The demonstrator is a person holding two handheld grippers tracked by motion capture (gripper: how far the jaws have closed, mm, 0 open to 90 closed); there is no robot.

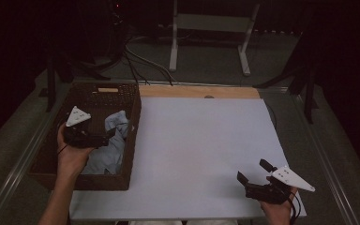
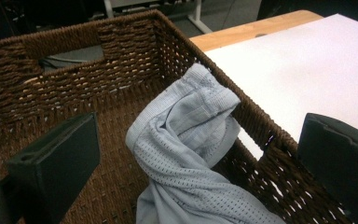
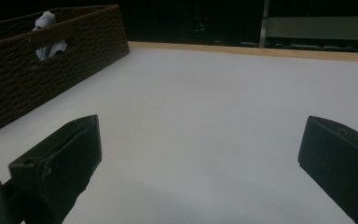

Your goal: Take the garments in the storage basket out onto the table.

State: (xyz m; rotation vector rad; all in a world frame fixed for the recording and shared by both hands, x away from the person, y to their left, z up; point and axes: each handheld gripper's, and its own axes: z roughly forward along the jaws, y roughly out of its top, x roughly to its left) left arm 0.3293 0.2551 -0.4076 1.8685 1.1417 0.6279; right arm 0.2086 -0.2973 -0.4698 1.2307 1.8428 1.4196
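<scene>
2 grippers: both spread wide, gripping nothing
left gripper point(image 1: 110, 136): over the basket point(image 1: 132, 140), above the cloth point(image 1: 115, 123)
right gripper point(image 1: 253, 171): near the white board's point(image 1: 192, 150) right corner
cloth: in basket, draped against its right wall

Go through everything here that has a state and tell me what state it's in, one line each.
Left gripper: open, over the basket, holding nothing.
Right gripper: open, above the white board, holding nothing.
Grey cloth: crumpled, inside the basket, leaning against its wall.
Wicker basket: upright, lidless, at the left end of the table.
White board: flat, bare.
</scene>
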